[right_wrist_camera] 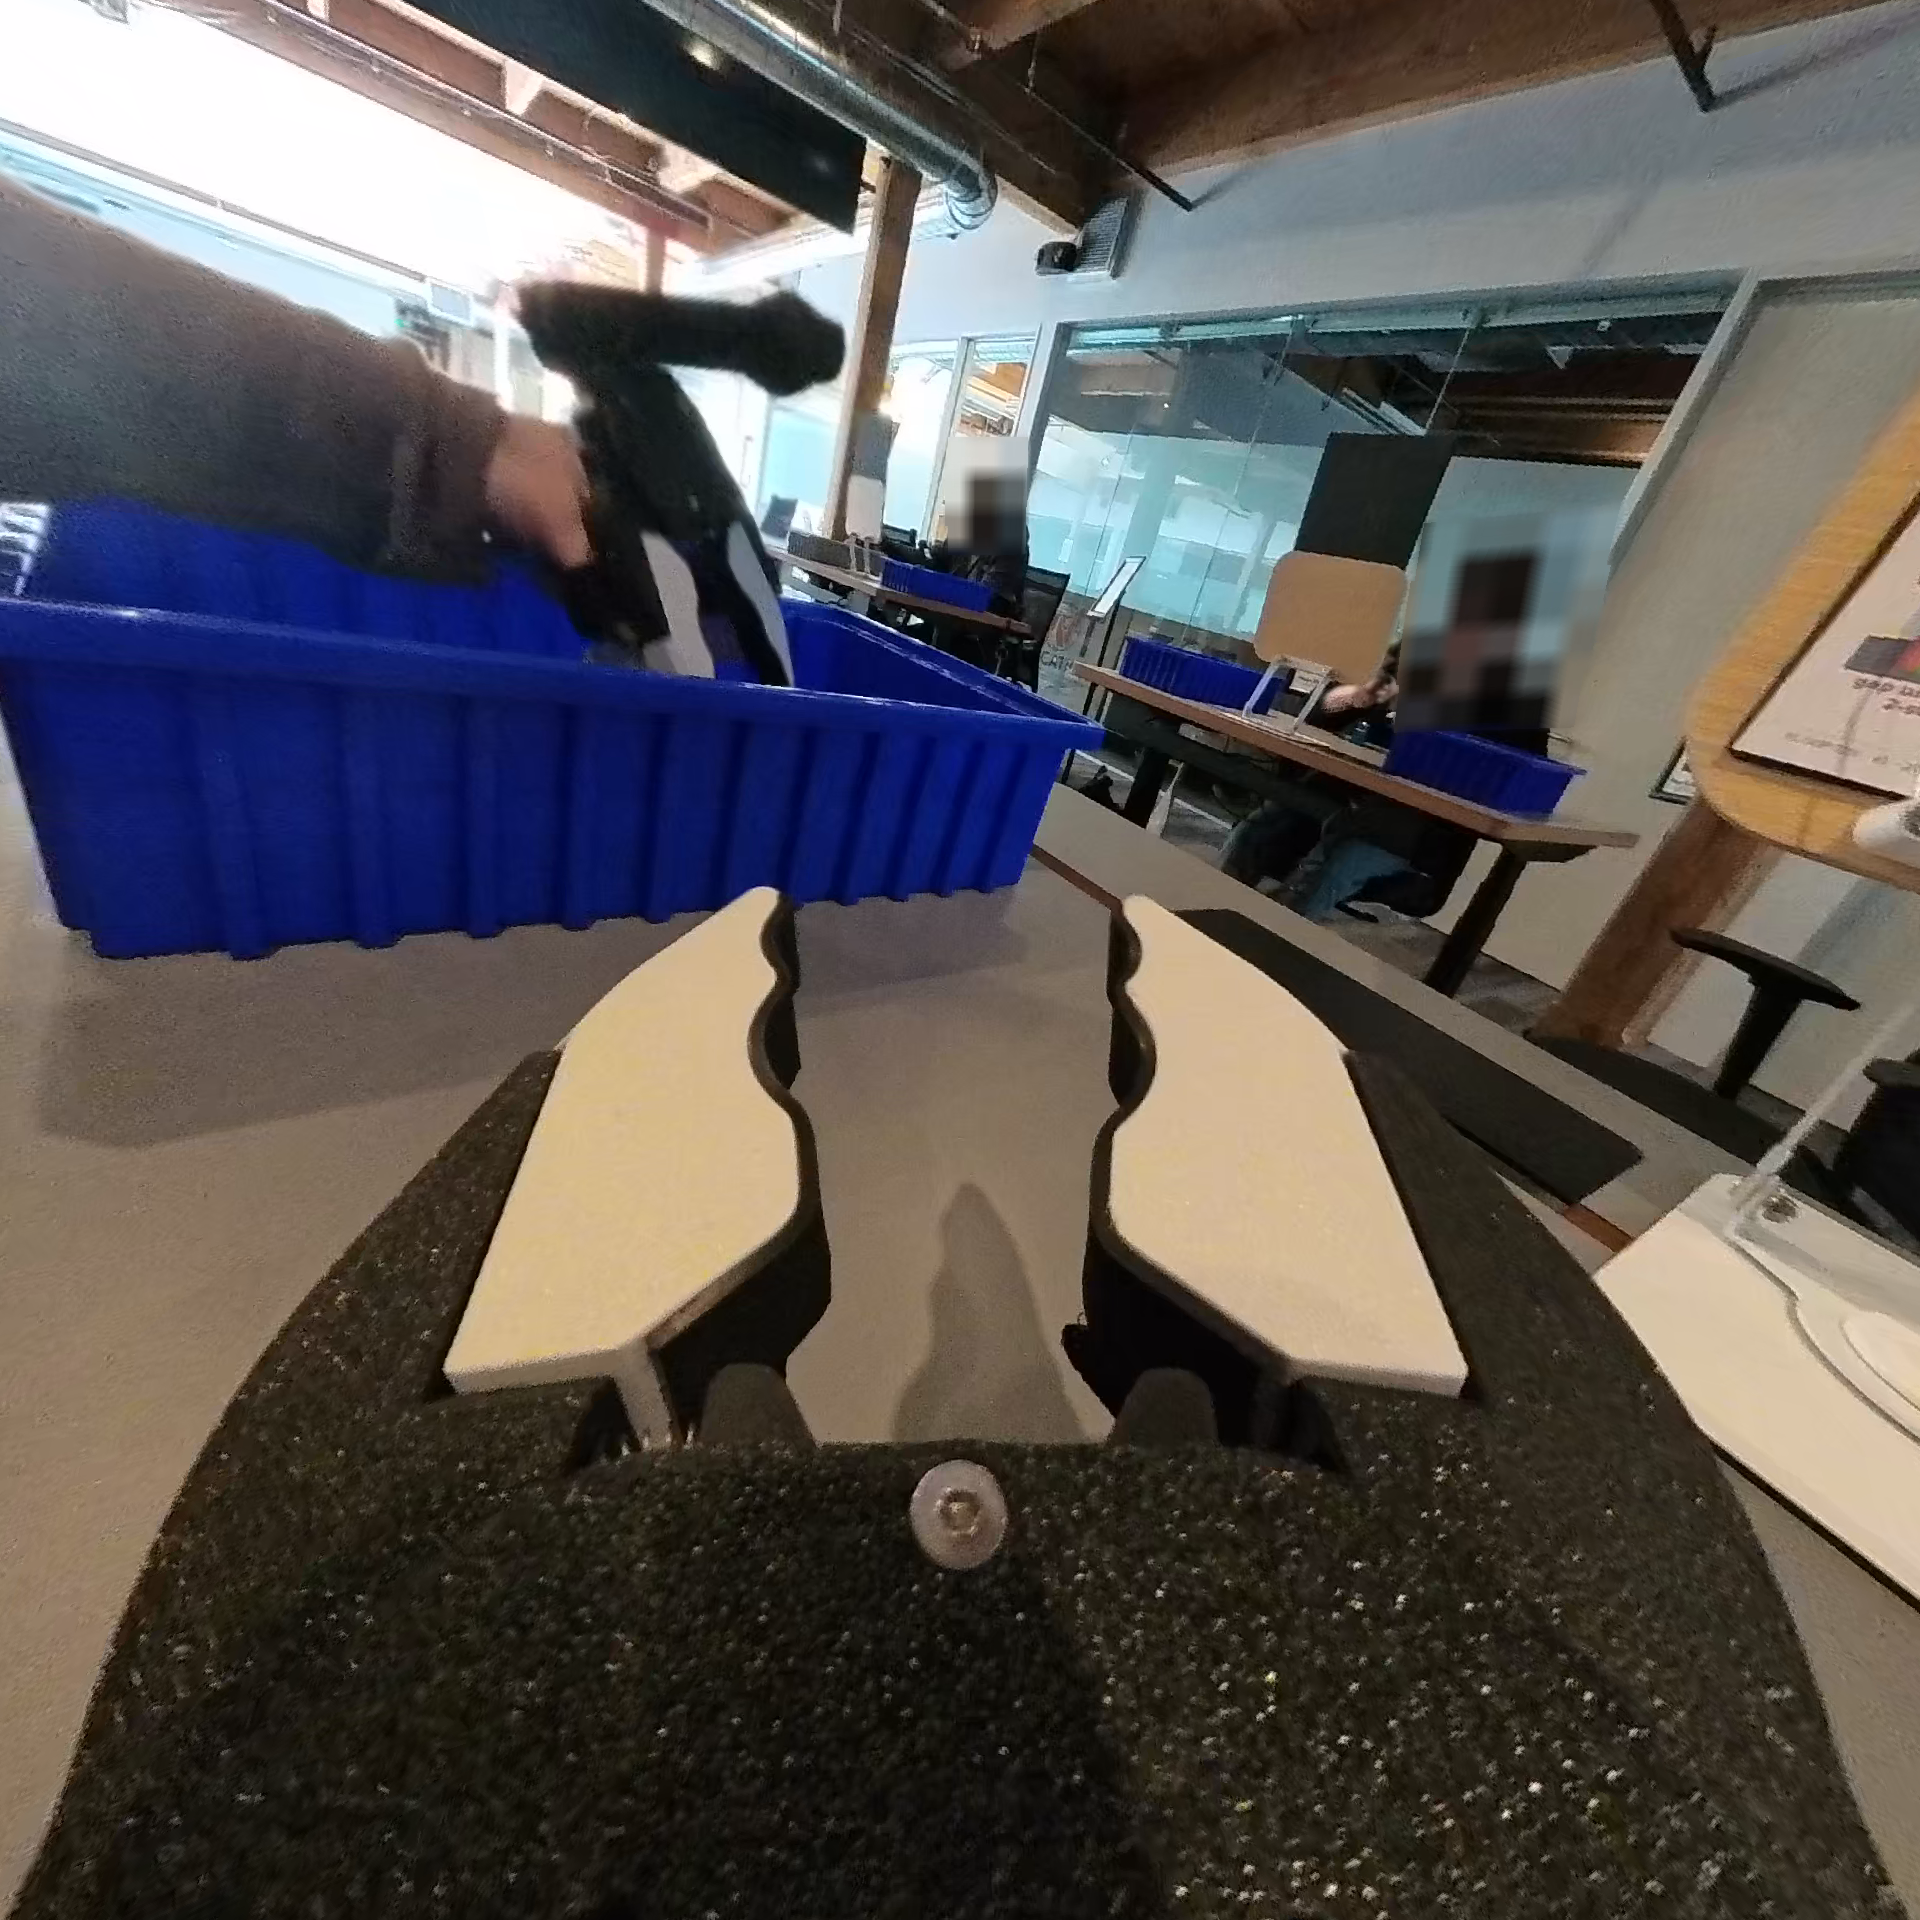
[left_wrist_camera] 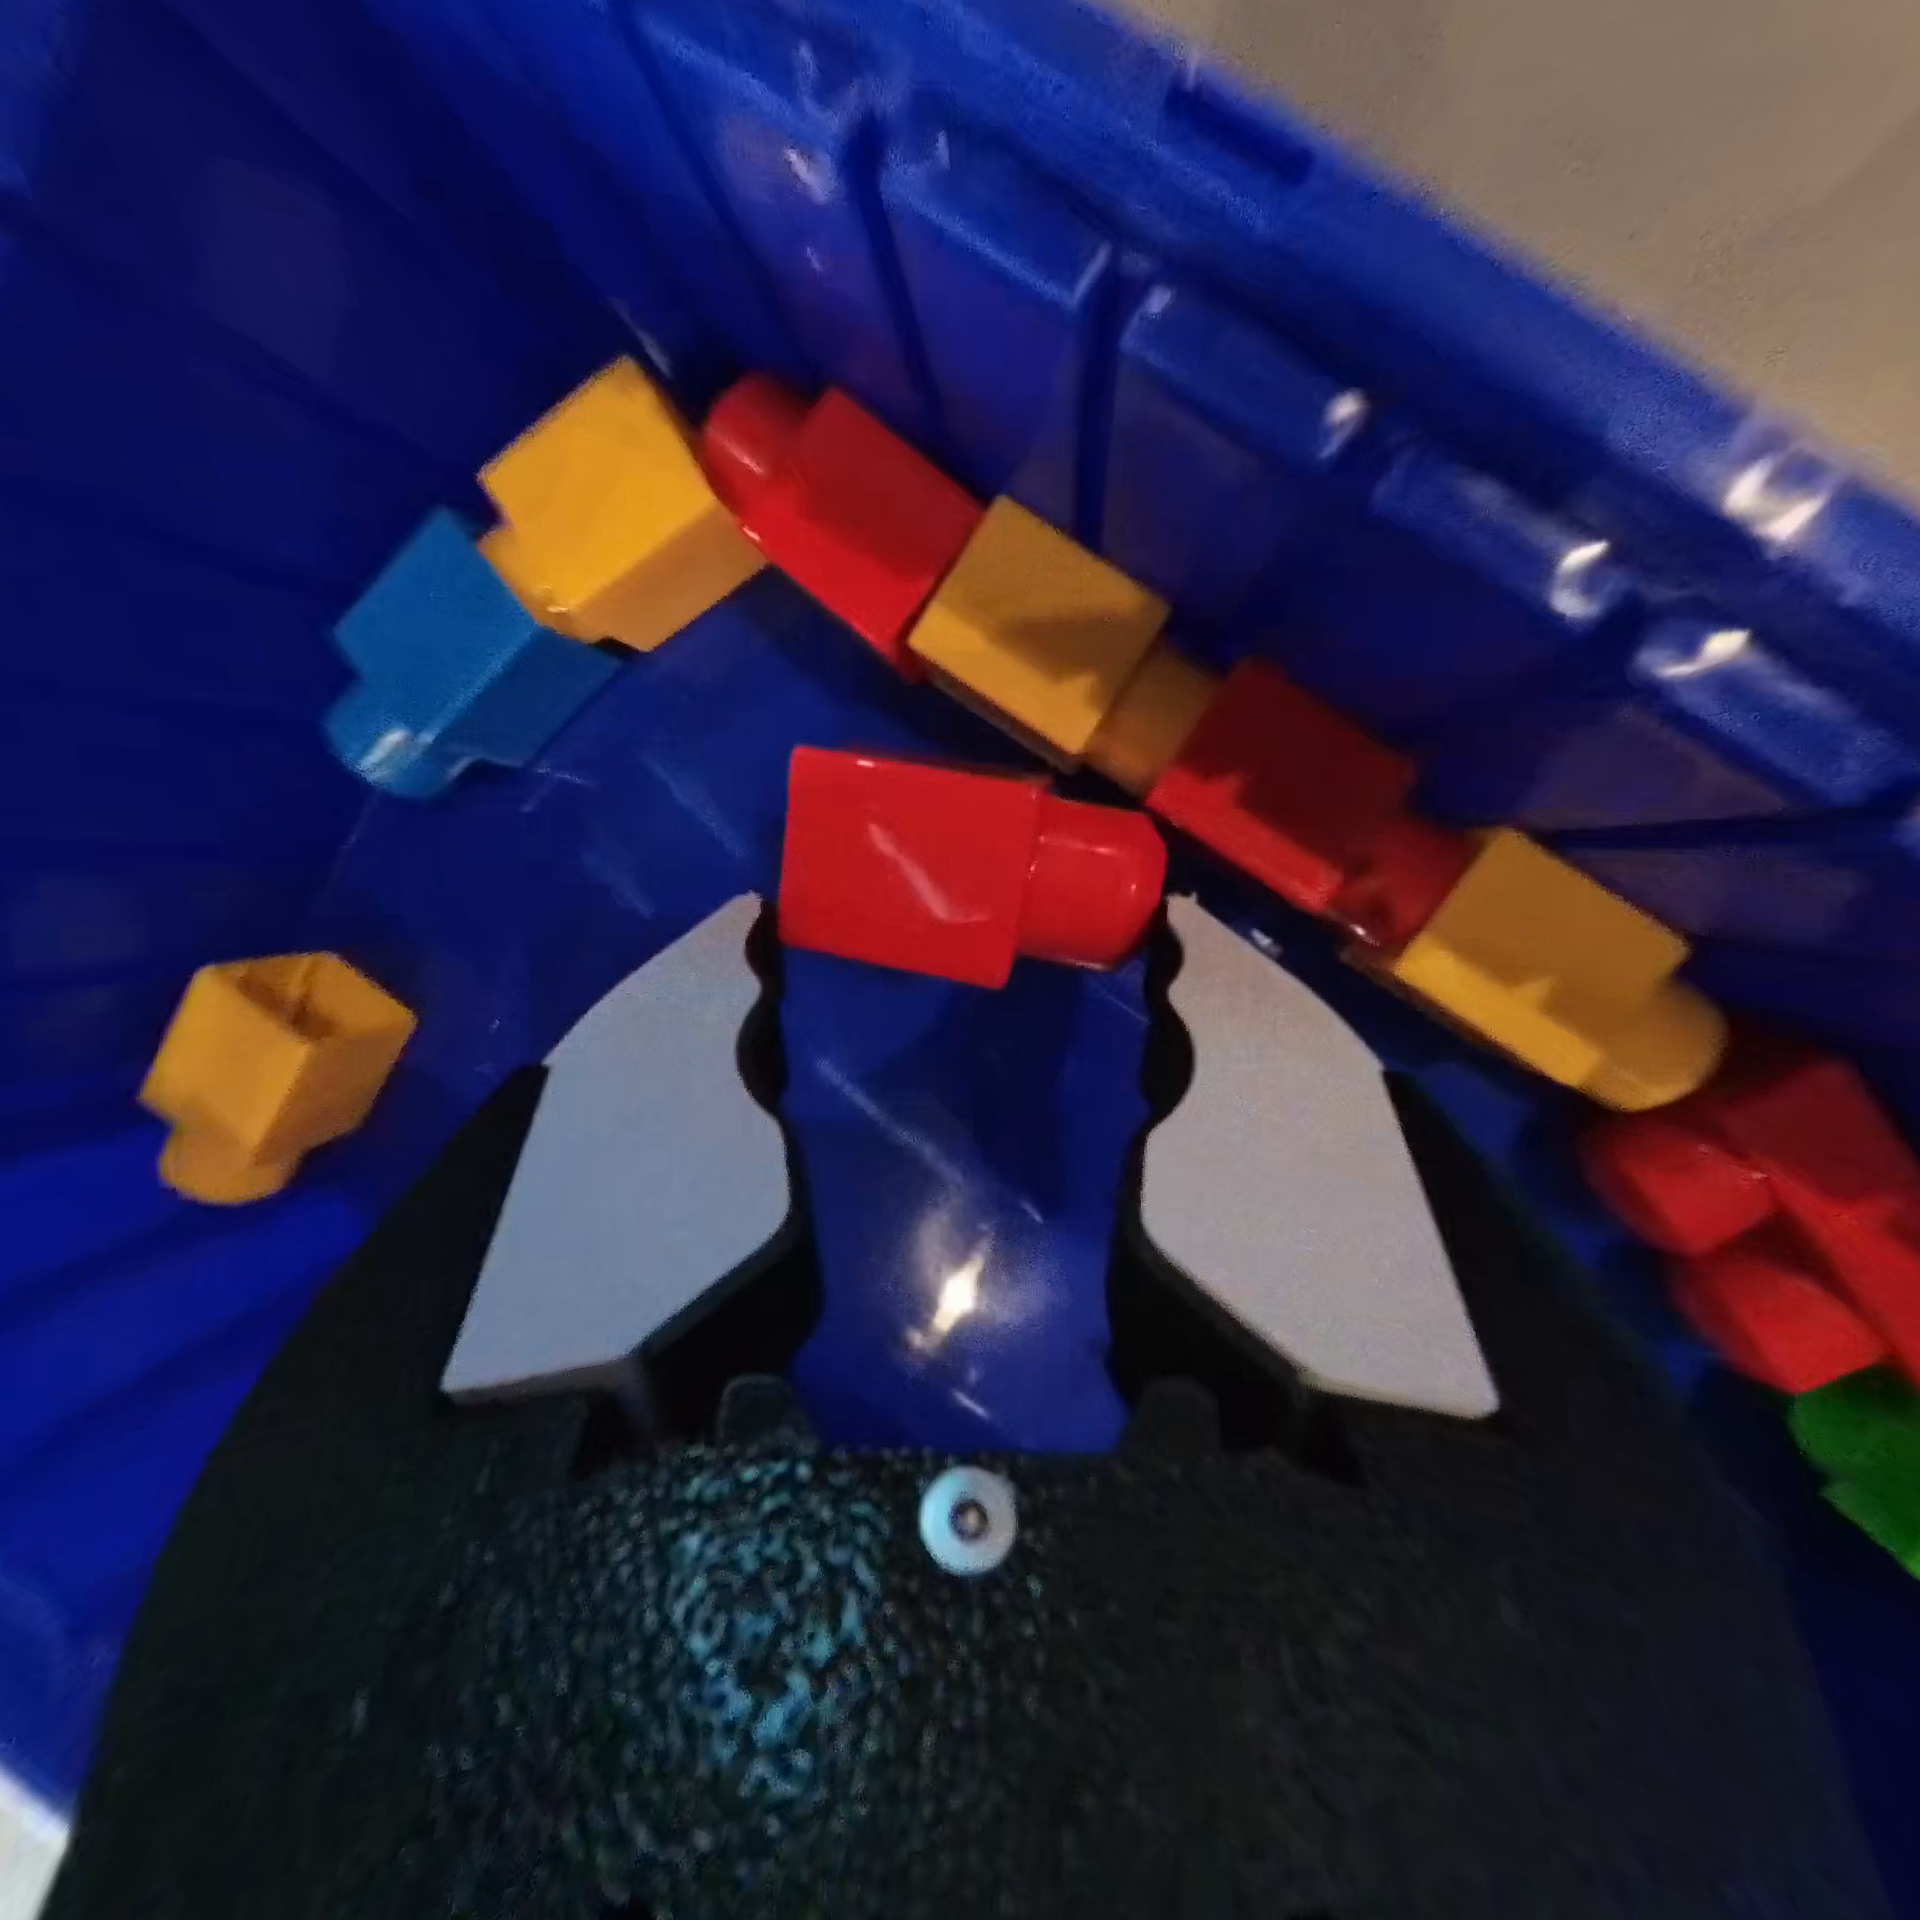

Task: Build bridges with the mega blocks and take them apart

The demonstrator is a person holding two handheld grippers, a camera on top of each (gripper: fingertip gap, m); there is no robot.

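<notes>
My left gripper (left_wrist_camera: 961, 925) is open, reaching down inside a blue bin (left_wrist_camera: 1195, 343). A single red block (left_wrist_camera: 935, 862) lies on its side on the bin floor just beyond and between the fingertips, not clamped. A row of red and yellow blocks (left_wrist_camera: 1049, 613) lines the bin's far wall. A blue block (left_wrist_camera: 447, 665) and a lone yellow block (left_wrist_camera: 275, 1070) lie to the left. My right gripper (right_wrist_camera: 951, 920) is open and empty above the grey table (right_wrist_camera: 208, 1195). The right wrist view shows the left gripper (right_wrist_camera: 717, 613) dipping into the bin (right_wrist_camera: 499, 800).
More red blocks (left_wrist_camera: 1787, 1226) and a green block (left_wrist_camera: 1870, 1455) lie at the bin's right. In the right wrist view a white sheet with a clear stand (right_wrist_camera: 1787, 1340) lies at the table's right. Other desks with blue bins (right_wrist_camera: 1475, 769) and seated people stand farther back. Left tips to right tips: about 30 cm.
</notes>
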